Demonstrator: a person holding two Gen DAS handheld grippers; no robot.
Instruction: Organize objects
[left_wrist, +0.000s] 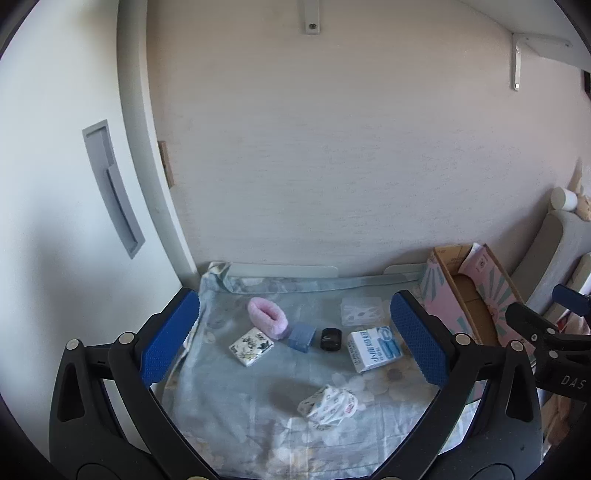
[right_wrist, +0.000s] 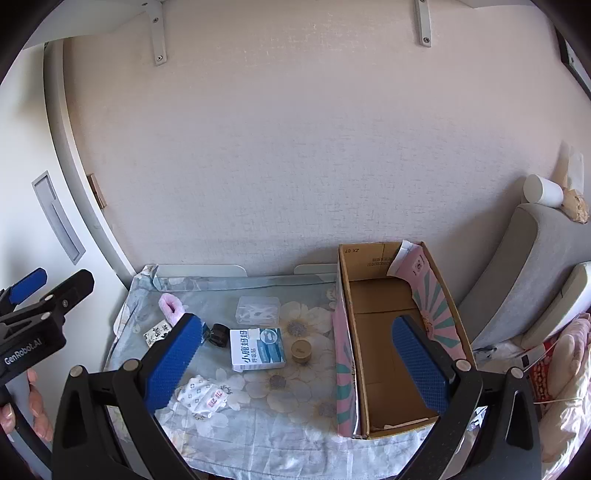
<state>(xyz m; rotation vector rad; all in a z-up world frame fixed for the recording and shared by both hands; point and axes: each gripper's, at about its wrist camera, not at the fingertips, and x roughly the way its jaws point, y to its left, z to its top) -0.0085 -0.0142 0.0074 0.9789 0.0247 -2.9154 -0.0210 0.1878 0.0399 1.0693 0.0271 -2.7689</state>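
Observation:
On a table with a floral blue cloth lie a pink fuzzy item, a floral packet, a blue box, a black jar, a white-blue carton, a clear plastic case and a folded patterned cloth. My left gripper is open above them, empty. My right gripper is open and empty, above the carton, a small tan jar and an open cardboard box.
The cardboard box stands at the table's right edge. A wall is behind the table, a white door with a recessed handle on the left. A grey cushion and bedding lie at right. Shelf brackets hang above.

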